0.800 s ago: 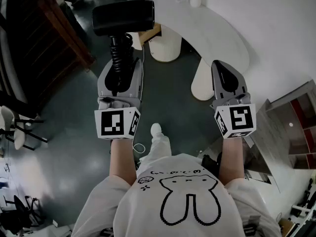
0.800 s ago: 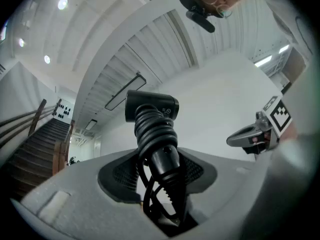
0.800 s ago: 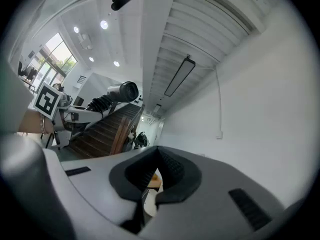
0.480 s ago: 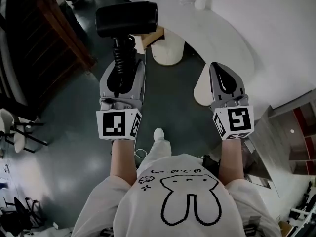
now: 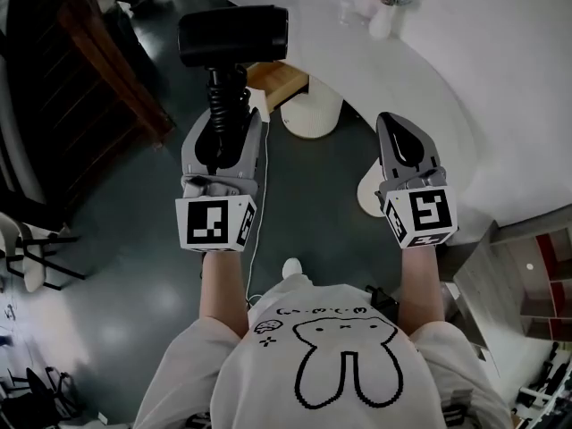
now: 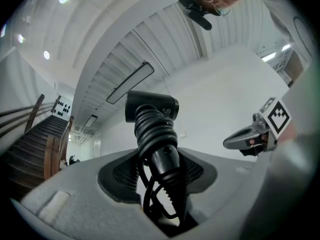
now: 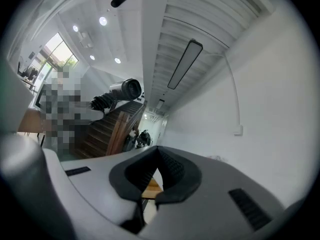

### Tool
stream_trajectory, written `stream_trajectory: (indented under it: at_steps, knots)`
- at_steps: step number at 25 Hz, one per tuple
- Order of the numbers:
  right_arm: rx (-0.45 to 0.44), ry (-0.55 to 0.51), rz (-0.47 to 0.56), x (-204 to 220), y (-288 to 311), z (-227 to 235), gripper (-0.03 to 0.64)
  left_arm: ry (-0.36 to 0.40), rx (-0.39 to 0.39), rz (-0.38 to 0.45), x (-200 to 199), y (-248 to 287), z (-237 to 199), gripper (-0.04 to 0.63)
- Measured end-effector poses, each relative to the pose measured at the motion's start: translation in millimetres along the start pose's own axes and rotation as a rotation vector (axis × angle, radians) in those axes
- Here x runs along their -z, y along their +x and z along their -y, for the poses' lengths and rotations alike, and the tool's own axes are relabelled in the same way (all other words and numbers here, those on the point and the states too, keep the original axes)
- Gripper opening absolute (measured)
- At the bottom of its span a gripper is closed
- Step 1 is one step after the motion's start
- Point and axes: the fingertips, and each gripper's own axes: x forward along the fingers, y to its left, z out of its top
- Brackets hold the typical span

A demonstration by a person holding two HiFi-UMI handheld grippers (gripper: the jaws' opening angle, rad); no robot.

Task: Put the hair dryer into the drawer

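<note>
The black hair dryer [image 5: 232, 34] stands upright above my left gripper [image 5: 223, 130], barrel across the top, its cord coiled round the handle [image 5: 223, 92]. The left jaws are closed on that handle. In the left gripper view the wrapped handle [image 6: 159, 151] rises from between the pads of my left gripper [image 6: 160, 186] up to the barrel [image 6: 151, 106]. My right gripper [image 5: 402, 130] is held alongside at the same height, jaws together with nothing in them; its pads meet in the right gripper view [image 7: 156, 191]. The hair dryer [image 7: 125, 90] also shows there, at upper left.
A white curved table [image 5: 402, 70] with a ribbed white pedestal [image 5: 313, 114] and a vase [image 5: 382, 21] lies ahead. Dark wooden stairs [image 5: 98, 61] run along the left. A grey cabinet with red shelves [image 5: 514, 280] stands at lower right. Chairs [image 5: 27, 239] are at far left.
The table and pedestal have slid right and down in the head view as the person steps forward. Both grippers keep their pose, and the left still holds the hair dryer.
</note>
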Motion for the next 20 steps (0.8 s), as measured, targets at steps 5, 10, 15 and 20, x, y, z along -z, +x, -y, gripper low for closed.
stream_trajectory:
  at_steps: [5, 10, 15, 20]
  knots:
    - [-0.012, -0.002, -0.012, 5.4, 72.5, -1.4, -0.001, 0.001, -0.009, -0.008, 22.2, 42.6, -43.5, 0.199]
    - [-0.033, -0.020, -0.012, 5.6, 124.8, -8.3, 0.000, 0.004, -0.021, -0.029, 38.8, 65.3, -80.3, 0.199]
    - [-0.041, 0.003, -0.006, 5.5, 160.3, -5.3, -0.001, -0.027, -0.051, -0.039, 50.5, 85.1, -110.6, 0.199]
    - [-0.019, 0.017, 0.003, 7.8, 194.0, -1.1, 0.000, -0.028, -0.085, -0.050, 64.3, 103.4, -142.1, 0.199]
